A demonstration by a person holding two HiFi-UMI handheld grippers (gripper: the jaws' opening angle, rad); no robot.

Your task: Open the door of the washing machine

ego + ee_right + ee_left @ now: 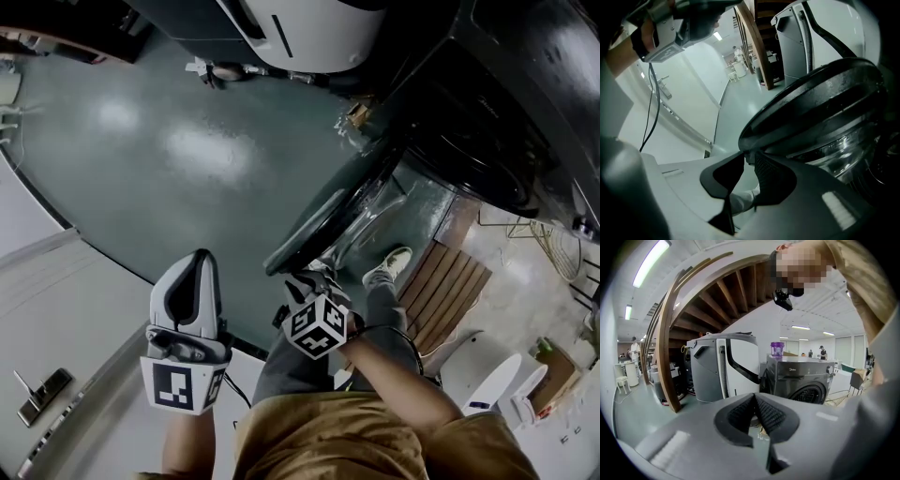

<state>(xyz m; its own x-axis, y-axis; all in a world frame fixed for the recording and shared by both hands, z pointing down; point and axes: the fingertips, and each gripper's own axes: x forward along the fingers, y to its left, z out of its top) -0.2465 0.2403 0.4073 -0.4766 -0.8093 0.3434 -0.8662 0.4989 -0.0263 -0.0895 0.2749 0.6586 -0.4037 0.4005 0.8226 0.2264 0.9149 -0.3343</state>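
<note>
Already the washing machine door (820, 93) stands swung well out over the floor, its rim pinched in the nearly closed right gripper (749, 159), the left gripper (753, 399) shut and empty; a pull straying from the door's arc could slip that thin pinch free.

Head view dim, underexposed. Soft glare patches on floor (187, 150); washing machine (525, 75) near-black at far right. Left gripper view bright, lit by ceiling strip lights (651, 263). Strong fisheye bending at edges, near foreground soft. Right gripper view dim; door (820, 103) glass glinting, corners vignetted.
</note>
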